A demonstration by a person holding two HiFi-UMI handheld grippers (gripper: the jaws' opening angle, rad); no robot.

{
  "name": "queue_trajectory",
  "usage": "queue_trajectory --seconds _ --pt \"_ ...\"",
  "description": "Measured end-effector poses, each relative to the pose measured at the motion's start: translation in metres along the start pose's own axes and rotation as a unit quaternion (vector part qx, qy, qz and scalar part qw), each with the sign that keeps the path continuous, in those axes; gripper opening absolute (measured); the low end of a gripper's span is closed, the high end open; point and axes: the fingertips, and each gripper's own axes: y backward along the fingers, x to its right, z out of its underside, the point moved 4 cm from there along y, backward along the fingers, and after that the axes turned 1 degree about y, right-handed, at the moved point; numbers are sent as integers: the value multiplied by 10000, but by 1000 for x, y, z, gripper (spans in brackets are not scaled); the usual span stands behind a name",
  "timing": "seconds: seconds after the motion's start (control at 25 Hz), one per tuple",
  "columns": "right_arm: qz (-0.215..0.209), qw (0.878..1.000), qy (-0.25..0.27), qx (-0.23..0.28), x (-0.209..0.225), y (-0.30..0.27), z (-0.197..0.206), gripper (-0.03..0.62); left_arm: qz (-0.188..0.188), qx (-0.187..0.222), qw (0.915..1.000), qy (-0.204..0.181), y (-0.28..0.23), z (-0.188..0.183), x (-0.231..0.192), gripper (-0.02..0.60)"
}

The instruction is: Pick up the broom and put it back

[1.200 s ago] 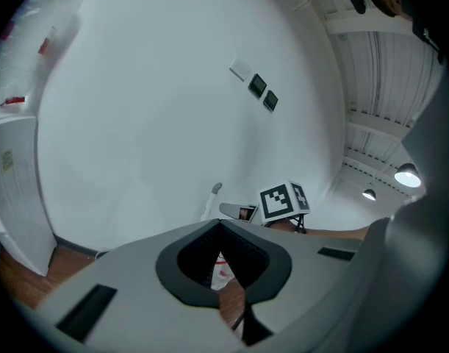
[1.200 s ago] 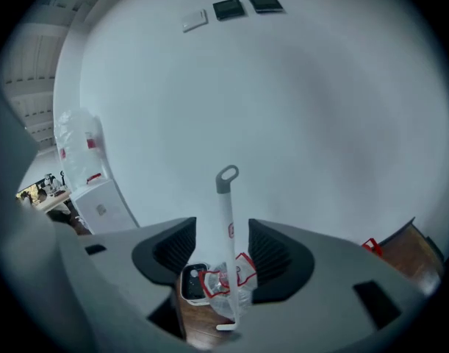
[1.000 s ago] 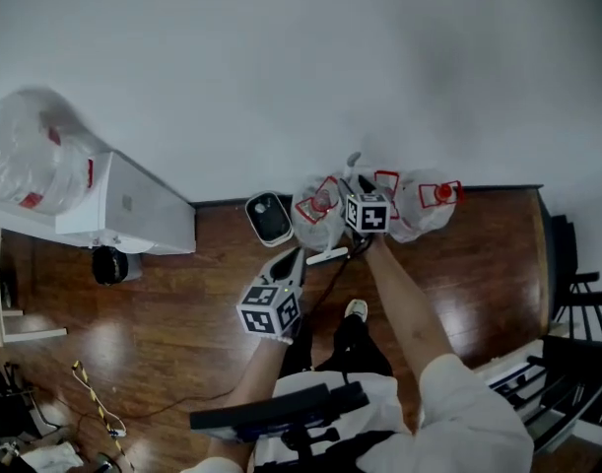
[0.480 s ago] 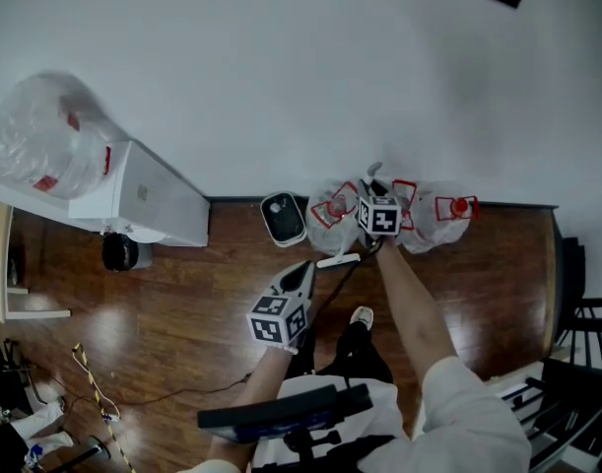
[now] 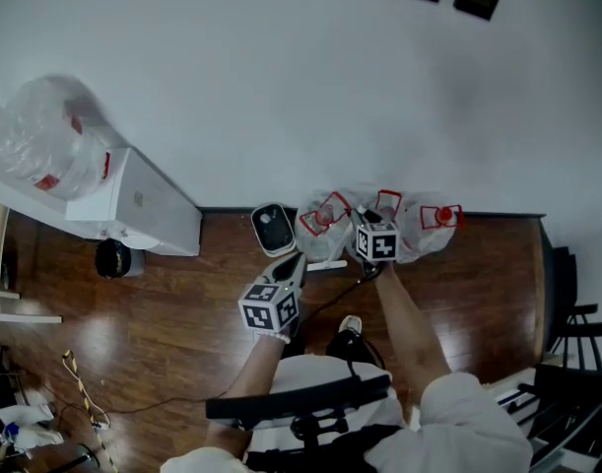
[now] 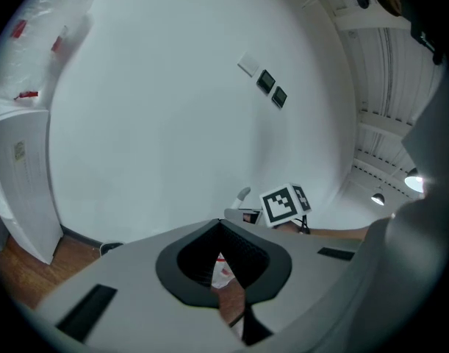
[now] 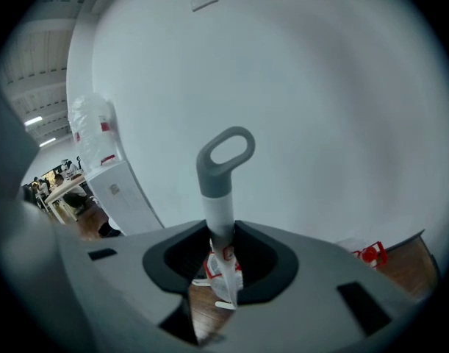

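The right gripper [image 5: 369,223], clamping the broom [image 7: 217,212], has neared the wall [image 5: 281,87]; release seems next. The left gripper [image 5: 294,262] stays closed, empty.

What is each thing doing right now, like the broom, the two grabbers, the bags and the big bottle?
broom: standing up, its handle clamped in the right gripper.
right gripper: shut on the broom.
left gripper: shut, nothing in it.
bags: stuffed full, on the floor by the wall.
bottle: sitting on top of the white cabinet.
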Motion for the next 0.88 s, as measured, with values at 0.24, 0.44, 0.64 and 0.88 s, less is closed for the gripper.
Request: queue_trajectory --seconds 0.24,0.44,0.64,0.88 --pt "-339 9987 356 146 -14 63 -6 127 72 303 9995 -17 -2 -28 5 -12" --pt "-497 9939 486 854 -24 124 -61 127 160 483 9987 -103 -11 -47 17 -12" --pt "-486 9844 546 1602 -31 189 -123 127 152 653 9971 -346 -14 -70 27 -12" --pt "-250 9812 485 1853 -28 211 -132 127 214 766 9958 -445 -21 -88 39 -12"
